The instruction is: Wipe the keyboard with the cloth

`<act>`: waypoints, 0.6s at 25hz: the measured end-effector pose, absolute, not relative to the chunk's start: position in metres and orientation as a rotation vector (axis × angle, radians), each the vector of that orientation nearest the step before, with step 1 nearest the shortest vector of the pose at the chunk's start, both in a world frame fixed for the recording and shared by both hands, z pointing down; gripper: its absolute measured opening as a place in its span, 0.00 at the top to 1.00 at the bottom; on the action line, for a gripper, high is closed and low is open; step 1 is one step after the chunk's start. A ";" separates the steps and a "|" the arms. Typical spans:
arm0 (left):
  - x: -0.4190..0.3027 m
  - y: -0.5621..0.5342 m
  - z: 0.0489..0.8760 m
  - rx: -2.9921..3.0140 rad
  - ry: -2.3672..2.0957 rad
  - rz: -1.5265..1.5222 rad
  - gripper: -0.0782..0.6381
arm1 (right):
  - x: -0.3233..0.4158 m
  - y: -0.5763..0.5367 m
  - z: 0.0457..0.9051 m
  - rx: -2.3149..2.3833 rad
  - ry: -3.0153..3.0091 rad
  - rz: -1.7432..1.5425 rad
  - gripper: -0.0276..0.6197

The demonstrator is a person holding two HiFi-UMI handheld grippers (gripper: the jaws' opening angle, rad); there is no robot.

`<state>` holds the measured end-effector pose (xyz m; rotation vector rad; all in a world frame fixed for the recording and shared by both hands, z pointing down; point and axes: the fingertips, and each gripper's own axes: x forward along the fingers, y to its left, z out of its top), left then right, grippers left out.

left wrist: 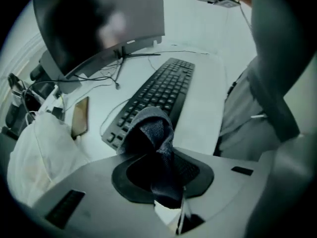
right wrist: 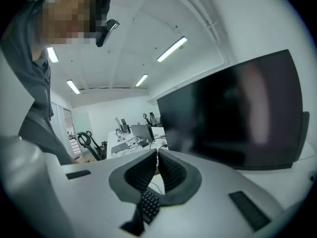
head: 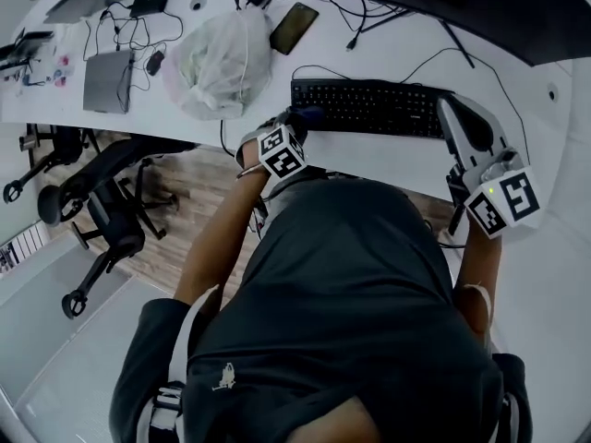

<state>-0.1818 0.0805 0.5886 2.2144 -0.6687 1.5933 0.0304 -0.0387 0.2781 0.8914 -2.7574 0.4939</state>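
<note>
At the far left we saw office chairs (head: pixel 102 201) on the wooden floor below the edge of the white desk (head: pixel 388 160). On the desk's left part lay a flat grey device (head: pixel 108 81) among loose cables. Next to it sat a crumpled white plastic bag (head: pixel 220 63), with a dark phone (head: pixel 294 28) just to its right.

The left gripper (left wrist: pixel 166 180) reached over the desk edge toward the left end of the black keyboard (head: pixel 369 107). Its jaws were clamped on the dark blue cloth (left wrist: pixel 156 138). The cloth rose out of the jaws in a bunched fold, and its free end hung over the keyboard's left end. We could not tell whether the fabric touched the keys. In the left gripper view the keyboard ran away from the cloth toward the foot of the monitor (left wrist: pixel 99 24), and the phone lay off to the left beside the bag.

Farther right, the right gripper (right wrist: pixel 157 162) was held at the keyboard's right end, well apart from the left one. Its jaws were pressed together with nothing between them, and only a strip of keys showed in the gap below the pads. That gripper's view pointed up at the dark screen and the ceiling lights. The monitor filled the top right corner of the head view.
</note>
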 end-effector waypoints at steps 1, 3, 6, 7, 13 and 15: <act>-0.175 0.090 0.586 2.225 -0.625 1.594 0.79 | 0.033 -0.039 0.282 0.900 -2.752 0.518 0.94; -0.175 0.078 0.579 2.260 -0.656 1.616 0.79 | 0.036 -0.041 0.287 0.916 -2.753 0.561 0.94; -0.196 0.016 0.574 2.236 -0.819 1.632 0.79 | 0.040 -0.043 0.292 0.920 -2.751 0.583 0.94; -0.202 0.003 0.577 2.208 -0.826 1.651 0.79 | 0.041 -0.044 0.294 0.923 -2.748 0.588 0.94; -0.171 0.074 0.589 2.154 -0.555 1.677 0.80 | 0.054 -0.043 0.304 0.964 -2.735 0.645 0.94; -0.155 0.102 0.592 2.166 -0.453 1.678 0.80 | 0.059 -0.043 0.310 0.972 -2.728 0.668 0.94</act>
